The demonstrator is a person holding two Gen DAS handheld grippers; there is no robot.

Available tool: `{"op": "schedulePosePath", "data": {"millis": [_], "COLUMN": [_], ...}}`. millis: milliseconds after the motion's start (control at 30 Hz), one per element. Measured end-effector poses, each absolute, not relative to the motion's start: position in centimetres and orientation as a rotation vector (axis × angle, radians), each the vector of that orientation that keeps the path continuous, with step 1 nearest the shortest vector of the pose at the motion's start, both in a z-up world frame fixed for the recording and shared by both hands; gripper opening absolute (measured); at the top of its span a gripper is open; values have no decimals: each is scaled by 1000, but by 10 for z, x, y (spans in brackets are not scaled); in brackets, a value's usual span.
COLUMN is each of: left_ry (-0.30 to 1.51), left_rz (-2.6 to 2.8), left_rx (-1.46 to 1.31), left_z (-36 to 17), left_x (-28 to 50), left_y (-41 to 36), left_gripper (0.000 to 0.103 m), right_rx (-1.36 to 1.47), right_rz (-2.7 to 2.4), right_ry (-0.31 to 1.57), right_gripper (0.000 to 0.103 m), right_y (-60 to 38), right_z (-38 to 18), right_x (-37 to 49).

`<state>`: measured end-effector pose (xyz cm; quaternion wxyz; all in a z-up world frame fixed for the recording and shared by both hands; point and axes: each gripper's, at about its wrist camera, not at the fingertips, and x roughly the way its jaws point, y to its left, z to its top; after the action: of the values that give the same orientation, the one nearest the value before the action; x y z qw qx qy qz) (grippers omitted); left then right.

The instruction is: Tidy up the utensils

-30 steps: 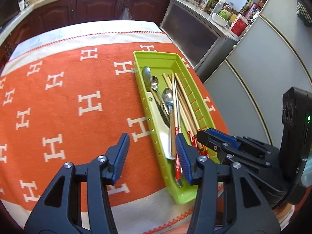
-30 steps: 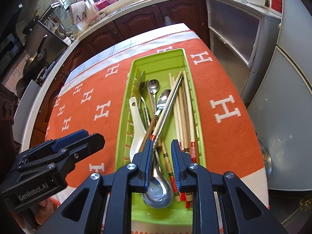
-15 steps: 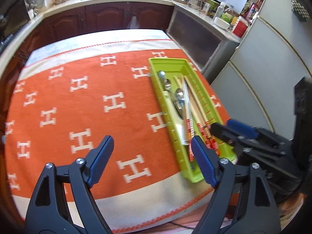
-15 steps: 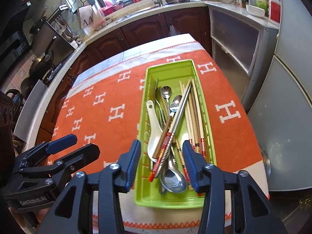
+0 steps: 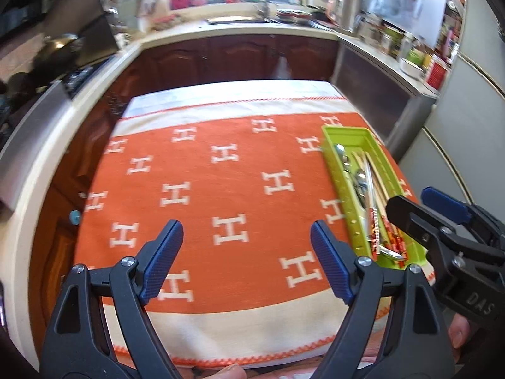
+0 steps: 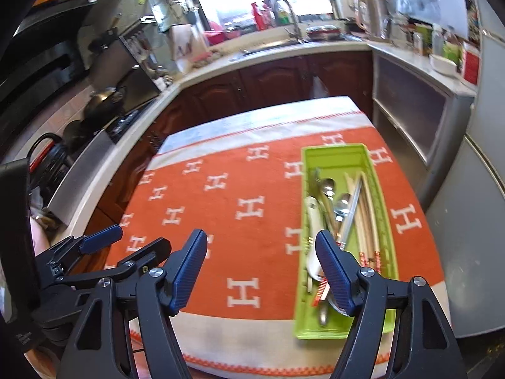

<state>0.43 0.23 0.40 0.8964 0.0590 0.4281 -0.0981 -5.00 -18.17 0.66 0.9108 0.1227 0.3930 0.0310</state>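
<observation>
A green tray [image 6: 372,158] sits near the right edge of an orange cloth [image 6: 252,252] patterned with white letters, holding spoons [image 6: 342,203] and chopsticks [image 6: 366,218] laid lengthwise. The right gripper [image 6: 262,271] hangs above the tray's near end, its jaws having just opened wide with nothing between them. The left gripper [image 5: 246,255], jaws likewise apart and empty, hangs over bare cloth to the tray's left.

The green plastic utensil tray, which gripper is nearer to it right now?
Right. The right gripper hovers at the green plastic utensil tray's near end, one finger overlapping it. The left gripper hangs over the orange tablecloth, off to the tray's left.
</observation>
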Motion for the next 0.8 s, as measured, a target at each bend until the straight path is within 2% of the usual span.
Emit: {"op": "schedulePosePath", "data": {"millis": [167, 800], "left_ry": [875, 833], "left_rz": [-117, -9], "left_rx": [100, 129], "left_z": [9, 13], "left_x": [-6, -23], "left_y": [25, 39], "left_gripper": [83, 83], "right_rx": [208, 214], "right_rz": [84, 112], "right_ry": [760, 778], "right_gripper": [87, 89], "right_y": [-153, -132], "right_z": [23, 19], "right_x": [-58, -58]}}
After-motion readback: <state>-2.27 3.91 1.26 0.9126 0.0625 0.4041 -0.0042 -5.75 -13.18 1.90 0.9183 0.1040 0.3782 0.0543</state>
